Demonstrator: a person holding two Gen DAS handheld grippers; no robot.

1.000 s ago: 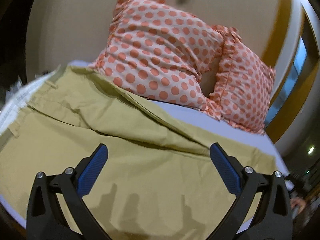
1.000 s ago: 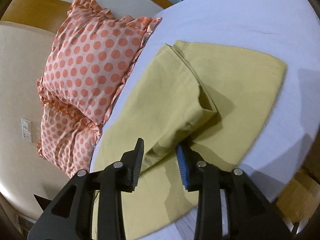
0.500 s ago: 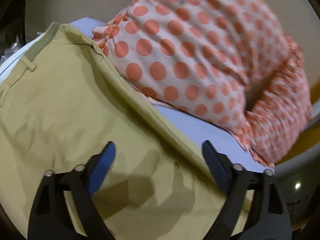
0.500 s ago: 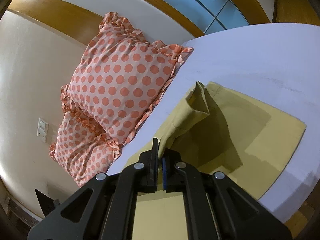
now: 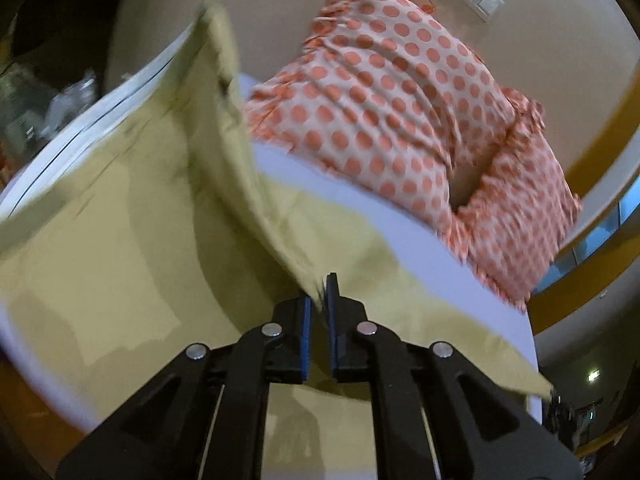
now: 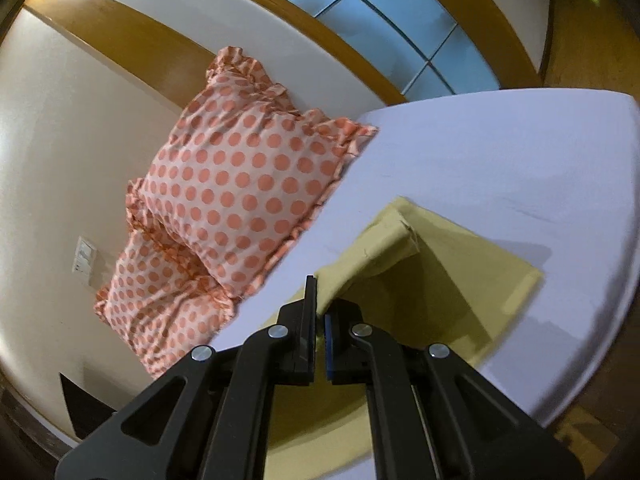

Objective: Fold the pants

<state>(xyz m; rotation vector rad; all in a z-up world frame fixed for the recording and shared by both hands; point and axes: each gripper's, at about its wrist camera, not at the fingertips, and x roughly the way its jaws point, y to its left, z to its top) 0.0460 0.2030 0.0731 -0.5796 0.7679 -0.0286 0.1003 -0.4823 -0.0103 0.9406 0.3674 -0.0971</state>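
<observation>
Khaki pants (image 5: 132, 216) are pinched by both the left gripper (image 5: 319, 300) and right gripper (image 6: 320, 312), jaws nearly closed on thin edges, so the fabric trailing toward 11 o'clock could slip out mid-fold.

pants (image 5: 120, 208): matt woven cloth, olive-yellow. Bed (image 6: 500, 152) sheet: smooth matt fabric. Pillows (image 6: 240, 192): dotted cotton-like cloth, ruffled. Left hand-held gripper (image 5: 318, 300): matt black plastic, ribbed blue pads.
</observation>
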